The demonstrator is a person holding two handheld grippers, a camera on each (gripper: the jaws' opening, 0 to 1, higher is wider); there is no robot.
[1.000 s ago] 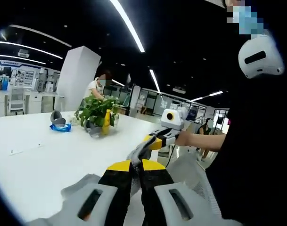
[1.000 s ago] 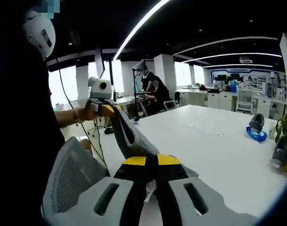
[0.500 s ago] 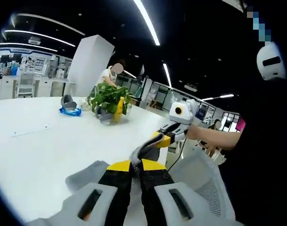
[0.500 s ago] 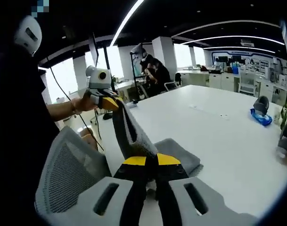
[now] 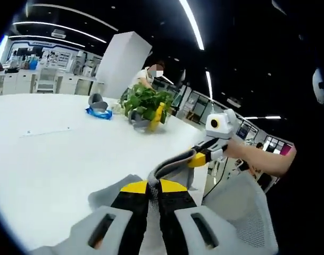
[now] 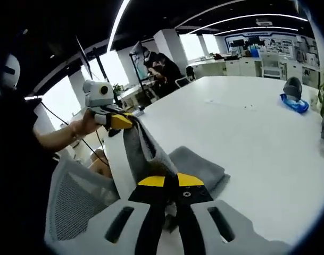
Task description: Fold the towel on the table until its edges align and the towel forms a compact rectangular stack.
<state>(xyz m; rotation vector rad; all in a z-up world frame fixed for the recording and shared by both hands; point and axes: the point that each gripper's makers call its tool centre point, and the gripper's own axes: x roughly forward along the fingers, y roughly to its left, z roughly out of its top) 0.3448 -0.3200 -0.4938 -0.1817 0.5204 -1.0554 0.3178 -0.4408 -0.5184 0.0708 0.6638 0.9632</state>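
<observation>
A grey towel point(image 6: 196, 166) lies partly on the white table point(image 6: 247, 138), near its edge, with one edge lifted and stretched between both grippers. My right gripper point(image 6: 171, 181) is shut on one corner of that edge; the raised strip point(image 6: 143, 151) runs up to my left gripper point(image 6: 121, 121), which is shut on the other corner. In the left gripper view my left gripper point(image 5: 154, 187) grips the towel point(image 5: 116, 188), and the lifted edge point(image 5: 169, 166) arcs over to the right gripper point(image 5: 198, 159), held in a person's hand.
A potted plant with a yellow object point(image 5: 146, 106) and a grey-and-blue item point(image 5: 99, 107) stand far across the table. A mesh office chair point(image 6: 76, 204) sits at the table's near edge. Several people work at desks behind.
Both views have tilted down toward the table. More of the towel now rests on the tabletop, and the lifted edge stays stretched between the two shut grippers.
</observation>
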